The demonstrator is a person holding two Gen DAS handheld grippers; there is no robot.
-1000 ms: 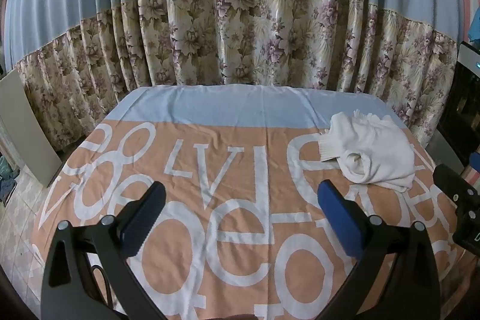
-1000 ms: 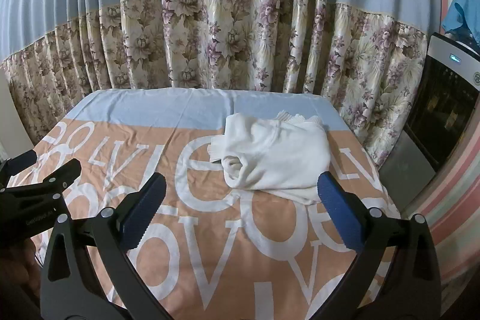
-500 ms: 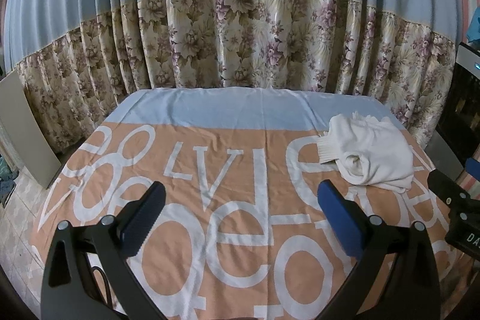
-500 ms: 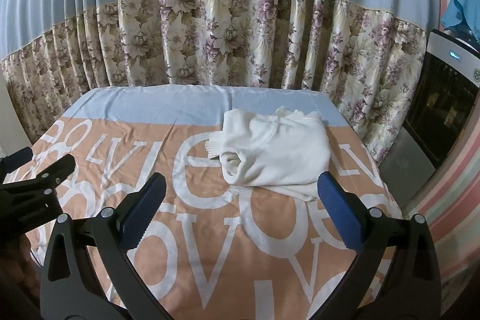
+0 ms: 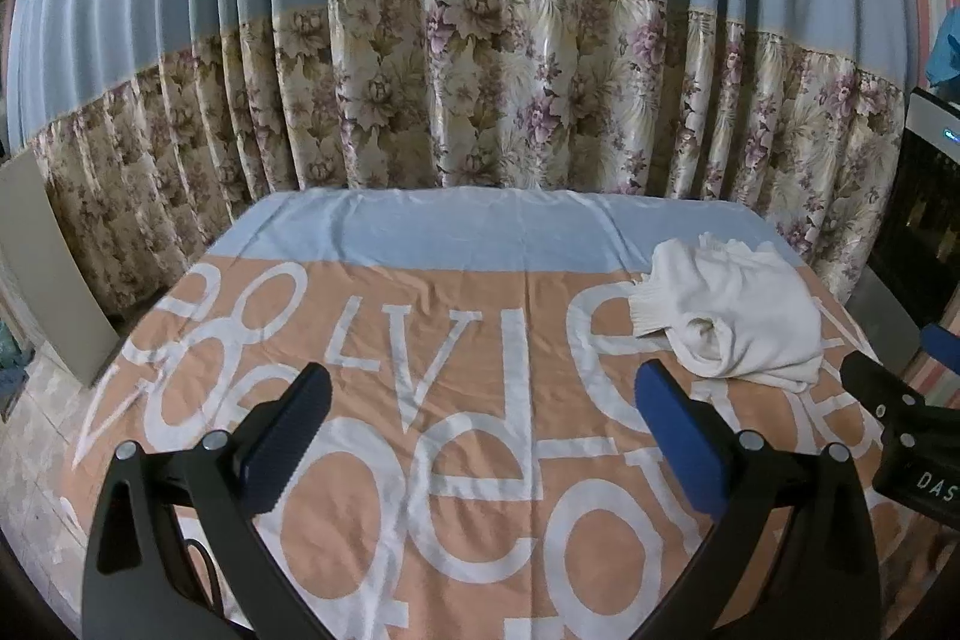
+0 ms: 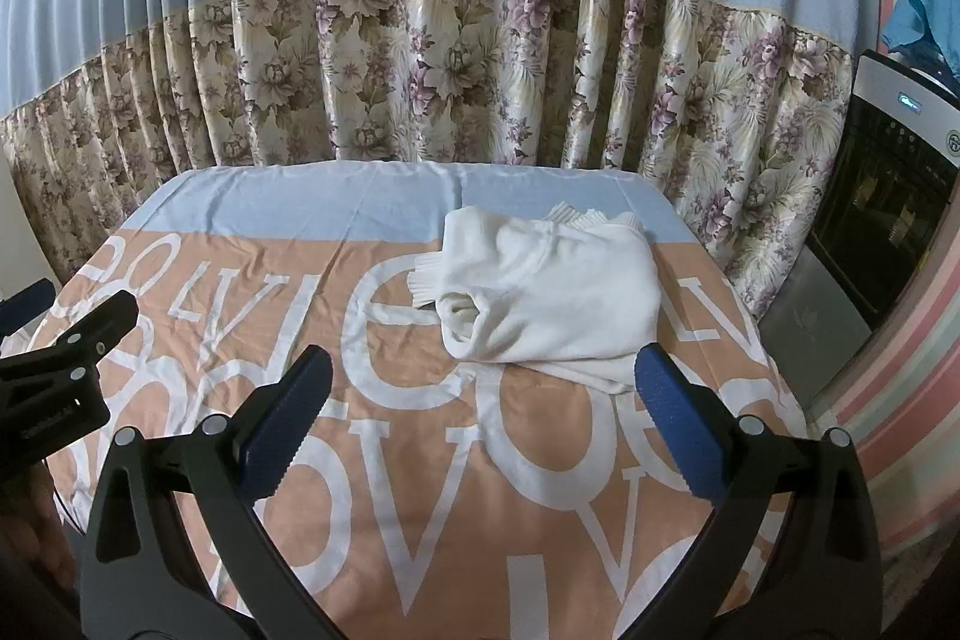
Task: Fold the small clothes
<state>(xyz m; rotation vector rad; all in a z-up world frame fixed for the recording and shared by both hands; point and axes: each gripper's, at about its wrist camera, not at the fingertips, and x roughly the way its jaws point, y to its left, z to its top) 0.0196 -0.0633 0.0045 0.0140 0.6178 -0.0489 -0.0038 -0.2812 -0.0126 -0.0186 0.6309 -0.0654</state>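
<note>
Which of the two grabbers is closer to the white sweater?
The right gripper: the white sweater lies just beyond its open fingertips. The left gripper is also open, but faces bare orange sheet, with the sweater off to its right.

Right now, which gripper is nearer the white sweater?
Right. The right gripper hangs open just short of the white sweater; the left gripper is open farther off, with the sweater to its right.

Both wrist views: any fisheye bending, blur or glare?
Left wrist: curtain pleats bow outward, corners vignetted black, sweater sharp. Right wrist: same barrel bend, sheen on the curtain's floral band, sweater bright but not blown out, no motion blur.
</note>
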